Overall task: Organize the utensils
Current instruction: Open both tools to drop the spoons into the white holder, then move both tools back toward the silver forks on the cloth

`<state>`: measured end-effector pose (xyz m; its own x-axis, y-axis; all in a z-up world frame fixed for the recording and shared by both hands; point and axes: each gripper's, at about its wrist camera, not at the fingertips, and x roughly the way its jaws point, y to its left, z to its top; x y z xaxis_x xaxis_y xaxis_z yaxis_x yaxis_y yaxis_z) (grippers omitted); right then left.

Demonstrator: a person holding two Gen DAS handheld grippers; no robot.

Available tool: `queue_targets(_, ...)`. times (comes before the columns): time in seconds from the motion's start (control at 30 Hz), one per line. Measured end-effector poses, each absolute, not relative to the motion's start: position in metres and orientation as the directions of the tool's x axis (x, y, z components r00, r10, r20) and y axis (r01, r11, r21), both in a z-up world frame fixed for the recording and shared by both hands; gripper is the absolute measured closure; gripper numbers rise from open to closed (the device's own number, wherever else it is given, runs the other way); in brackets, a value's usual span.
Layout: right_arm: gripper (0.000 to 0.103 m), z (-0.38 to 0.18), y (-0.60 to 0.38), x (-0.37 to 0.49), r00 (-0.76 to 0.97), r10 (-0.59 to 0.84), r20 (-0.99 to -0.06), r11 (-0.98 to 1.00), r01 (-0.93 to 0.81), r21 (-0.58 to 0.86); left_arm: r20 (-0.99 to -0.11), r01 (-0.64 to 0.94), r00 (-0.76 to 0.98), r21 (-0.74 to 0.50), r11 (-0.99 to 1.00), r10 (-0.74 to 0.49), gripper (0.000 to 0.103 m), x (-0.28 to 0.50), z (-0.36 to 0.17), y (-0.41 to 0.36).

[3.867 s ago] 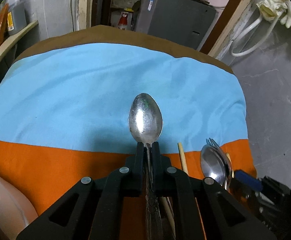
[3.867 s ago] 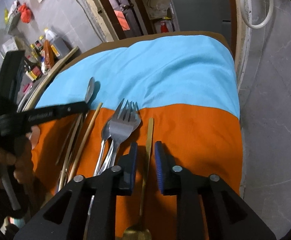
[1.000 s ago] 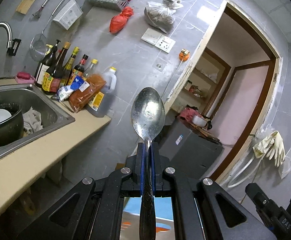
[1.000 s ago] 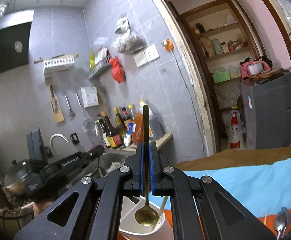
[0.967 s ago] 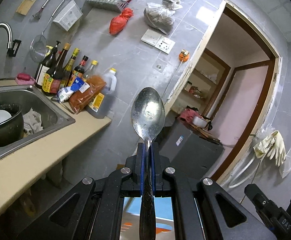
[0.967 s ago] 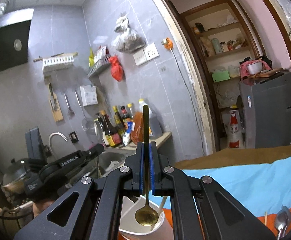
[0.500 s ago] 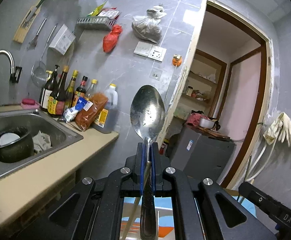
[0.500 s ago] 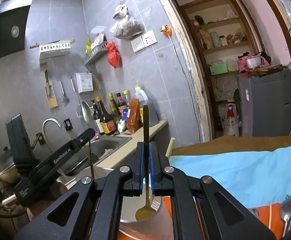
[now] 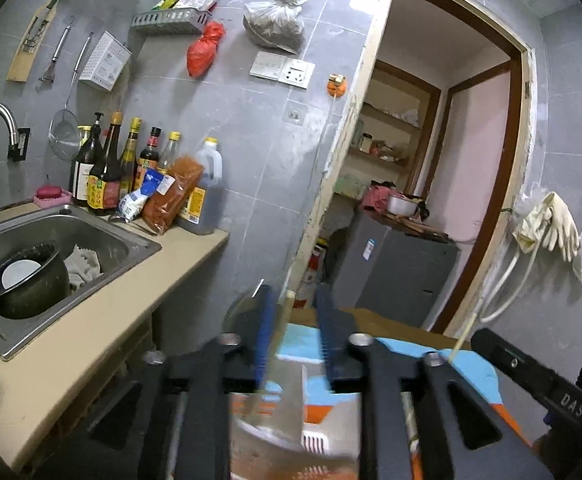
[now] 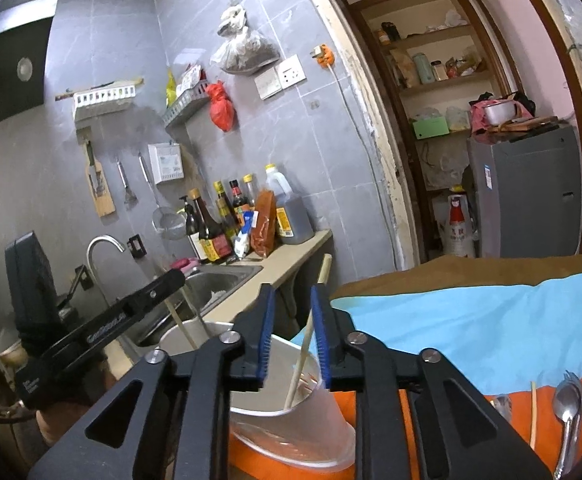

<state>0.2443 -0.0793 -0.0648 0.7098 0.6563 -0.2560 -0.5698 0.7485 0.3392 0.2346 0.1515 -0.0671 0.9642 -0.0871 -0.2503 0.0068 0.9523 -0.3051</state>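
Tabletop (image 10: 491, 320): covered by a blue and orange cloth, soft and loose, so anything dragged across it may bunch the fabric.

Cup (image 10: 291, 432): a pale translucent plastic container at the near left edge of the tabletop, below both grippers. It appears thin-walled and light, and leans in the right wrist view; judged liable to tip if a tall utensil is dropped against its rim. Utensils should be lowered in, not released from height.

Left gripper (image 9: 293, 338): jaws apart, holding nothing, above the cup opening. The view is motion-blurred.

Right gripper (image 10: 293, 330): jaws apart, empty, also over the cup.

Chopstick (image 10: 309, 328): stands slanted in the cup, resting on the rim. Light, rigid, smooth; grip at mid-length.

Spoon (image 10: 565, 412) and fork (image 10: 571, 378): lie together on the orange band at the right, with a second chopstick (image 10: 533, 416) just beside. Polished steel, stiff, slippery; take each across the flat handle, near mid-shaft.
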Motion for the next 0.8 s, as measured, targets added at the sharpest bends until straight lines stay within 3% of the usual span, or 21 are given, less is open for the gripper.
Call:
queue_targets(0.1,0.08,-0.057,-0.089,0.24,0.725,0.645,-0.244,0.756,-0.557,0.344,-0.251,0.032,0.962,-0.299,0.954,-0.111,0.07,0.23,-0.059,0.142)
queue_targets(0.2,0.064,-0.05,-0.103,0.237,0.746,0.622,-0.236,0.771,-0.533,0.348,-0.26,0.052,0.957,-0.282,0.958,-0.128,0.06,0.227,-0.049,0.128)
queue_targets(0.27,0.05,-0.044,-0.116,0.233,0.765,0.602,-0.228,0.785,-0.515,0.344,-0.254,0.059,0.958,-0.279,0.959,-0.133,0.046,0.223,-0.042,0.118)
queue_targets(0.4,0.035,-0.033,-0.141,0.226,0.802,0.553,-0.224,0.819,-0.476,0.319,-0.235,0.056,0.964,-0.271,0.961,-0.123,0.021,0.215,-0.029,0.096)
queue_targets(0.47,0.015,-0.028,-0.156,0.22,0.827,0.518,-0.217,0.841,-0.447,0.305,-0.229,0.05,0.967,-0.264,0.963,-0.113,0.009,0.212,-0.023,0.082)
queue_targets(0.63,0.0,-0.016,-0.197,0.208,0.873,0.444,-0.204,0.883,-0.387,0.267,-0.228,0.054,0.968,-0.21,0.976,-0.103,0.007,0.206,-0.013,0.045)
queue_targets(0.8,0.0,-0.013,-0.232,0.203,0.9,0.388,-0.201,0.91,-0.339,0.239,-0.238,0.076,0.964,-0.167,0.983,-0.115,0.006,0.201,-0.015,0.005)
